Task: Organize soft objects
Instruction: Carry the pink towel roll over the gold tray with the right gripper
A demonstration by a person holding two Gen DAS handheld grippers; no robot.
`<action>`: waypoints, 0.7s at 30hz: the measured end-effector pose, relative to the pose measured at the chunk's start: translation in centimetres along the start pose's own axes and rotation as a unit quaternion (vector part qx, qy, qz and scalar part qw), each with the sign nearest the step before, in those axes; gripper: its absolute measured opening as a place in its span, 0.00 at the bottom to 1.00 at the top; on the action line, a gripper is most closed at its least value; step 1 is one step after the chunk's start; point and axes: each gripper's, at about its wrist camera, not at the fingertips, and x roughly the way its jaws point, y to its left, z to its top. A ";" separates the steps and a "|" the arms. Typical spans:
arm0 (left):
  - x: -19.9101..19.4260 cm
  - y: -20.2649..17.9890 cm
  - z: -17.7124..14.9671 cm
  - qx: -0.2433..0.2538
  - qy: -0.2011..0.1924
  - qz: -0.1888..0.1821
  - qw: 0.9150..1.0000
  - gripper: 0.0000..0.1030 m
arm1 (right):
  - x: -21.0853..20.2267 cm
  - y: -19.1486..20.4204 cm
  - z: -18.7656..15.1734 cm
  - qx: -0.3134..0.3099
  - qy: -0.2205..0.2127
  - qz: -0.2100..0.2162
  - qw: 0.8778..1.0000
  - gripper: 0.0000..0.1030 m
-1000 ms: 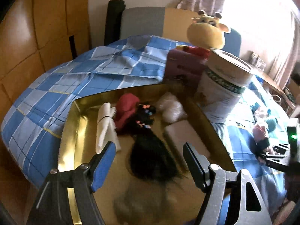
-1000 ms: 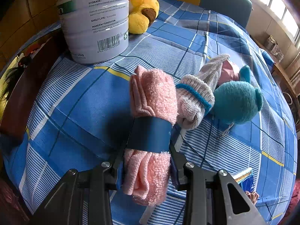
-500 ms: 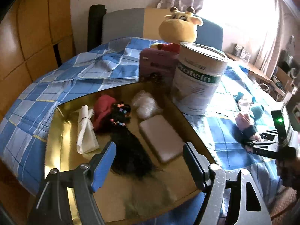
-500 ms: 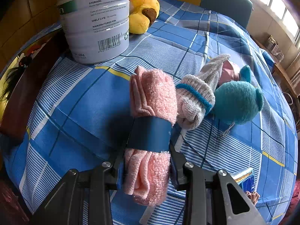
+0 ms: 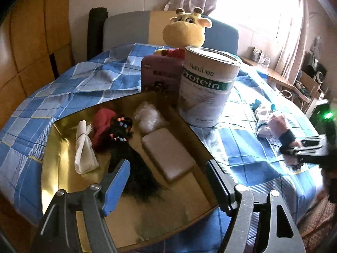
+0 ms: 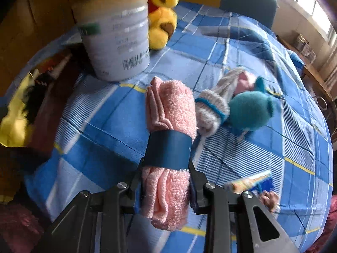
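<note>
My right gripper (image 6: pixel 166 181) is shut on a rolled pink towel (image 6: pixel 170 113) with a dark blue band, holding it just over the blue checked cloth; it also shows in the left wrist view (image 5: pixel 280 124). A grey sock (image 6: pixel 212 109) and a teal plush (image 6: pixel 250 111) lie right of the towel. My left gripper (image 5: pixel 168 181) is open and empty above a gold tray (image 5: pixel 63 124). The tray holds a black wig (image 5: pixel 134 168), a red cloth (image 5: pixel 101 124), a white rolled cloth (image 5: pixel 84 154), a white bag (image 5: pixel 147 118) and a pale block (image 5: pixel 168 156).
A white protein tin (image 5: pixel 206 86) stands behind the tray's right corner, also in the right wrist view (image 6: pixel 118 38). A purple box (image 5: pixel 160 76) and a yellow giraffe plush (image 5: pixel 185 29) stand behind it. A colourful packet (image 6: pixel 250 181) lies right of my right gripper.
My left gripper has pulled back and up from the tray, so more of the table shows. My right gripper has lifted and shifted with the pink towel; the view is now blurred.
</note>
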 end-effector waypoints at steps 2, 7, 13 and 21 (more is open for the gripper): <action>0.1 0.0 0.0 0.001 0.001 -0.003 1.000 0.73 | -1.3 -1.0 0.3 0.016 -0.008 -0.004 1.000 0.32; 0.4 0.1 -0.1 0.001 0.004 -0.007 1.000 0.73 | -3.8 -4.2 2.5 0.064 -0.024 -0.031 0.997 0.32; 1.0 0.4 -0.2 -0.001 0.012 -0.015 1.000 0.73 | -2.8 -9.0 9.0 0.114 -0.003 -0.103 0.988 0.32; 0.9 1.5 -0.1 -0.002 0.011 -0.026 1.000 0.73 | -7.0 -9.9 23.9 0.129 -0.057 -0.181 0.973 0.32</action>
